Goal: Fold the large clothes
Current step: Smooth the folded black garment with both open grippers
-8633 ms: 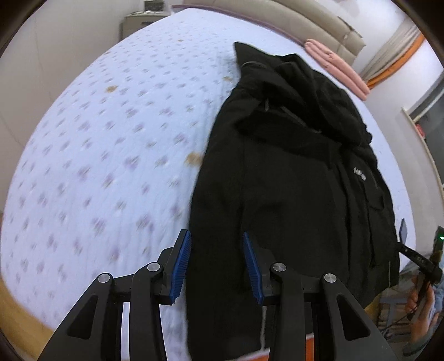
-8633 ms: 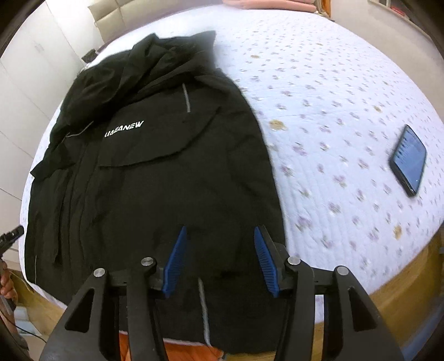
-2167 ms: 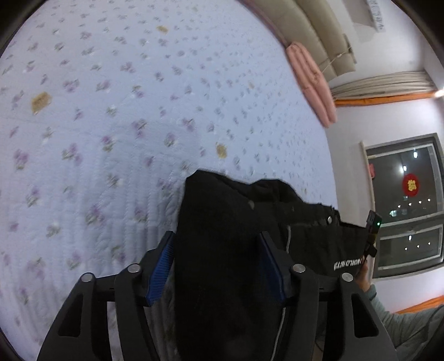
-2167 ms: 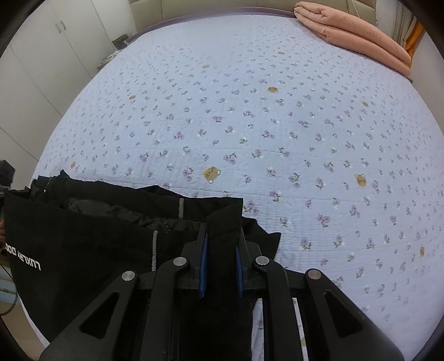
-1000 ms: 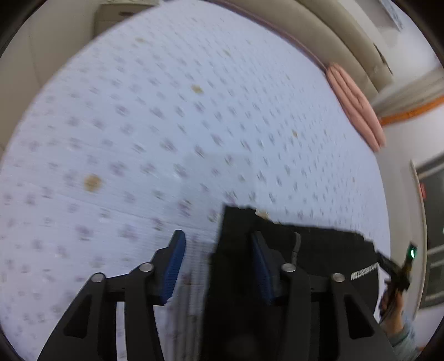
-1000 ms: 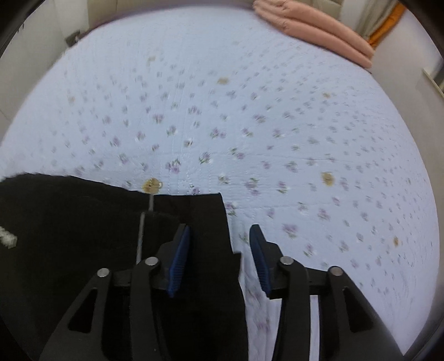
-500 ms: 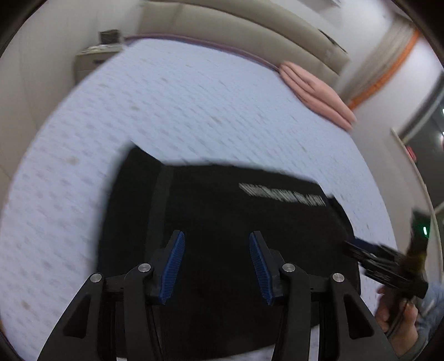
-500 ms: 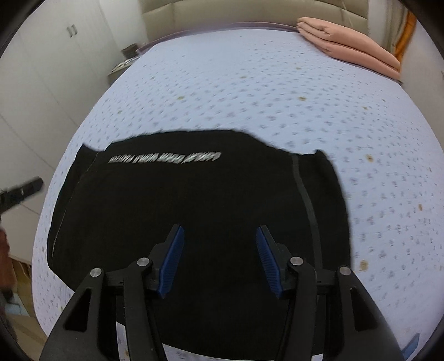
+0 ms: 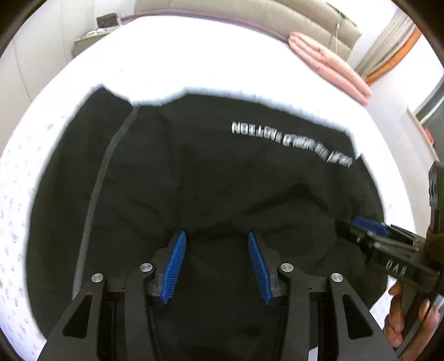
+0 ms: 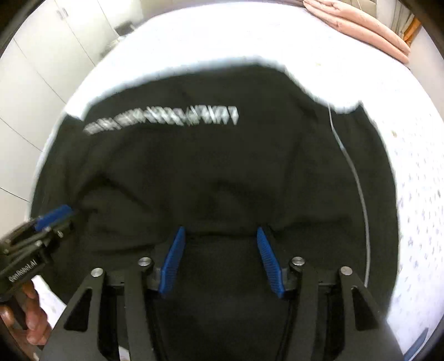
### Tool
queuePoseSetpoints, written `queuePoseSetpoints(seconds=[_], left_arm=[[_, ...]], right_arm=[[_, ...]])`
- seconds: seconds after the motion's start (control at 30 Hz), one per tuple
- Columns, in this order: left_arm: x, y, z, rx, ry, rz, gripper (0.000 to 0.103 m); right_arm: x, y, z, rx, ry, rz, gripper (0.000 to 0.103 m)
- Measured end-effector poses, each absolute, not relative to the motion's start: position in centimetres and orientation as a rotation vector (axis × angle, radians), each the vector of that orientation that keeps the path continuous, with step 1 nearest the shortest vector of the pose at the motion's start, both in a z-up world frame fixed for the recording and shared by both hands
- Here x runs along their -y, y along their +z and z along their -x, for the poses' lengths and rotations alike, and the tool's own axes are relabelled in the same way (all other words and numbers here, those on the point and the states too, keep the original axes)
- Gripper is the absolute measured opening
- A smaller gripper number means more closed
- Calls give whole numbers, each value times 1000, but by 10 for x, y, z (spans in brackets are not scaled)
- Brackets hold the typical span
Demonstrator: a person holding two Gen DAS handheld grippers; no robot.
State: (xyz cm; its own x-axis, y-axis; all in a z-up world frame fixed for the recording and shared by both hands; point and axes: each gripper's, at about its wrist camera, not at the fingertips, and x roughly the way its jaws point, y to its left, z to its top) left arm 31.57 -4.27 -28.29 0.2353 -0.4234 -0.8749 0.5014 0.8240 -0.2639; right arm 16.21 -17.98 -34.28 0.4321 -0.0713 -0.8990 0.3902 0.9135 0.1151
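Observation:
A black jacket (image 9: 222, 172) with silver lettering lies folded into a wide block on the white flowered bed (image 9: 194, 55). My left gripper (image 9: 216, 234) points down onto its near part, and black cloth bunches up between the blue pads. Its jaws are closing, and I see no firm pinch. My right gripper (image 10: 219, 229) stands likewise over the jacket (image 10: 222, 166), jaws apart with a ridge of cloth between them. Each gripper shows in the other's view: the right gripper (image 9: 366, 225) at the jacket's right edge and the left gripper (image 10: 55, 213) at its left edge, both held by hands.
A folded pink blanket (image 9: 327, 64) lies at the far right of the bed by the padded headboard (image 9: 249, 14). A nightstand (image 9: 91, 39) stands at the far left and white cupboard doors (image 10: 41, 55) line the left wall. The bed's near edge runs just below the jacket.
Both grippers let go of the jacket's far corners, drew back toward its near edge and came down close onto the cloth. The jacket now lies folded over with its lettering up.

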Motion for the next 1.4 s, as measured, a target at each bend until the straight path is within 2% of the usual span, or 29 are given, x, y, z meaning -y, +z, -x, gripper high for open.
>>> queuePoseSetpoints(seconds=[0.1, 0.17, 0.37, 0.57, 0.83, 1.0, 1.1, 1.3, 1.37, 1.4], left_arm=[[37, -258, -332, -1109, -598, -58, 48], [35, -259, -343, -1113, -573, -47, 48], [21, -323, -368, -1264, -491, 19, 50], [21, -318, -365, -1244, -508, 4, 50], [-35, -266, -312, -1155, -558, 21, 48], [-33, -309, -305, -1257, -492, -24, 48], [-23, -318, -315, -1240, -480, -72, 48], [-38, -294, -323, -1213, -455, -83, 48], [-56, -278, -329, -1168, -419, -75, 48], [-67, -272, -334, -1155, -402, -59, 48]], right_arm=[[179, -311, -185, -998, -290, -298, 57], [180, -310, -207, -984, -297, -293, 57], [189, -369, -245, -1077, -316, -343, 56], [181, -372, -243, -1065, -311, -307, 56], [187, -314, -145, -1009, -295, -342, 56], [172, -361, -118, -1147, -315, -366, 56], [172, -378, -120, -1148, -316, -374, 56], [179, -354, -102, -1117, -323, -387, 56], [190, -339, -78, -1085, -372, -380, 59], [198, -333, -65, -1067, -405, -379, 64]])
